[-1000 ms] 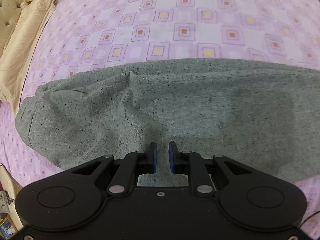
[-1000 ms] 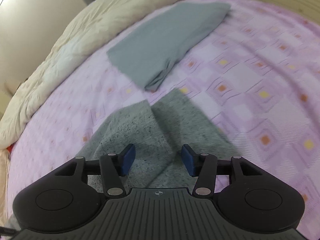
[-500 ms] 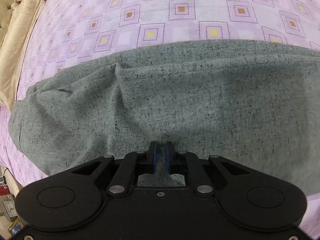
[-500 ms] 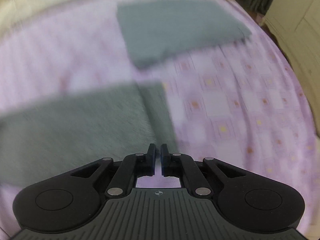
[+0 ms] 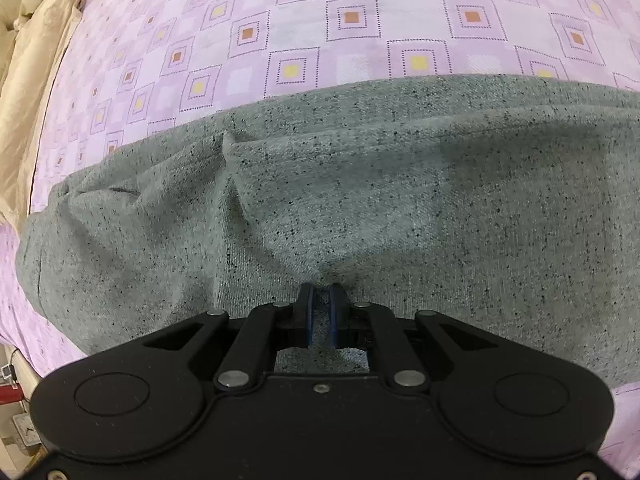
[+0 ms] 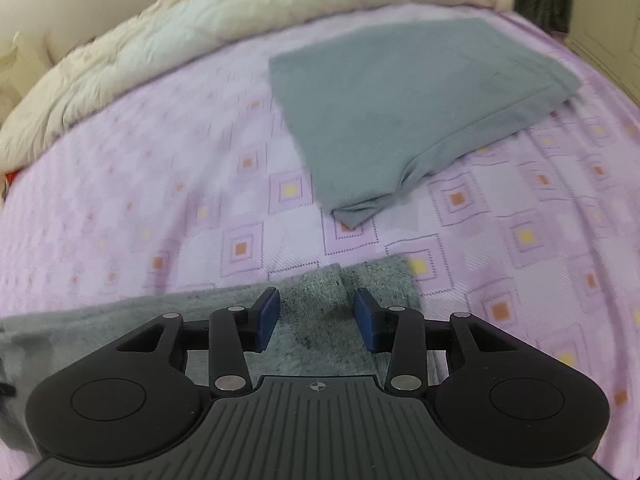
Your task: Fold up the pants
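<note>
Speckled grey pants [image 5: 380,208] lie flat across my lilac patterned bedsheet [image 5: 360,20]. My left gripper [image 5: 321,316] pinches their near edge; my right gripper [image 6: 316,316] hangs spread above the cuff end. Beyond sit one folded blue-grey garment [image 6: 400,100] and one cream duvet [image 6: 180,20] along the far edge.

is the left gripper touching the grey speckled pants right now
Touching. The left wrist view shows the left gripper with its jaws nearly shut, a pinch of the pants fabric between the pads.
</note>
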Motion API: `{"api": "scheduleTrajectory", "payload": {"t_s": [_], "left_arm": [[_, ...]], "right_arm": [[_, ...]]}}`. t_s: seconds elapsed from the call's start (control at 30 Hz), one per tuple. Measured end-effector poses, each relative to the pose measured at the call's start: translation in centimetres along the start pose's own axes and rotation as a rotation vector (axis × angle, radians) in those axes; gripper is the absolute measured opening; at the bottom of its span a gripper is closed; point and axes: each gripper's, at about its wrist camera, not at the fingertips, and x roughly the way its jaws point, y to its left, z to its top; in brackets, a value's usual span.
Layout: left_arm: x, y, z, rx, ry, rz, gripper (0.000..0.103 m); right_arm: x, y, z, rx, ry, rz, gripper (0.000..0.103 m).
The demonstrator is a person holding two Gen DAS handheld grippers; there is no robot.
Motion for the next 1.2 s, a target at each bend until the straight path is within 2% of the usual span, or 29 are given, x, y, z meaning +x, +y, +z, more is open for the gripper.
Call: {"api": "scheduleTrajectory", "payload": {"t_s": [0.17,0.4,0.43,0.47,0.5,0.53,0.67,0.77,0.8,0.87,1.0,1.07,1.2], "left_arm": [[-0.1,0.6,-0.1,0.002,-0.008,-0.013,0.013],[-0.1,0.9,-0.4,0.003,-0.013,-0.017,0.013],[-0.2,0.9,-0.4,0.004,-0.014,-0.016,0.013],[-0.2,0.9,-0.4,0.004,-0.015,-0.015,0.013],[-0.2,0.9,-0.4,0.003,-0.016,-0.015,0.013],[-0.2,0.9,-0.4,-0.001,-0.017,-0.016,0.013],[-1.1,1.9,-0.5,-0.045,-0.021,-0.045,0.018],[-3.3,2.6,-0.6,-0.055,-0.077,-0.087,0.021],[-4.0,2.6,-0.6,-0.041,-0.104,-0.084,0.021],[-4.6,2.0,-0.3,-0.005,-0.140,-0.073,0.021],[-3.2,1.1,0.6,0.006,-0.120,-0.054,0.022],[-2.3,0.8,1.0,-0.003,-0.086,-0.026,0.022],[-2.7,1.8,0.7,-0.042,-0.096,-0.043,0.023]], "right_arm": [[0.5,-0.3,-0.6,0.009,-0.003,0.022,0.044],[0.2,0.1,-1.6,-0.002,-0.021,0.009,0.046],[0.1,0.1,-1.5,0.012,-0.012,0.008,0.043],[0.0,0.2,-1.4,0.022,-0.002,0.007,0.017],[-0.1,0.2,-1.2,0.034,0.012,0.027,0.005],[-0.3,0.5,-0.9,0.040,0.008,0.032,0.006],[-2.9,3.0,-0.7,-0.081,-0.050,-0.073,0.005],[-3.9,3.2,-0.4,-0.136,-0.076,-0.160,0.005],[-3.5,2.8,-0.1,-0.136,-0.069,-0.177,0.005],[-2.1,1.8,0.4,-0.106,-0.060,-0.142,0.006],[1.2,1.4,0.7,-0.126,0.009,-0.204,0.007],[1.5,1.5,0.6,-0.124,-0.002,-0.238,0.007],[1.6,2.4,0.2,-0.162,-0.014,-0.327,0.007]]}}
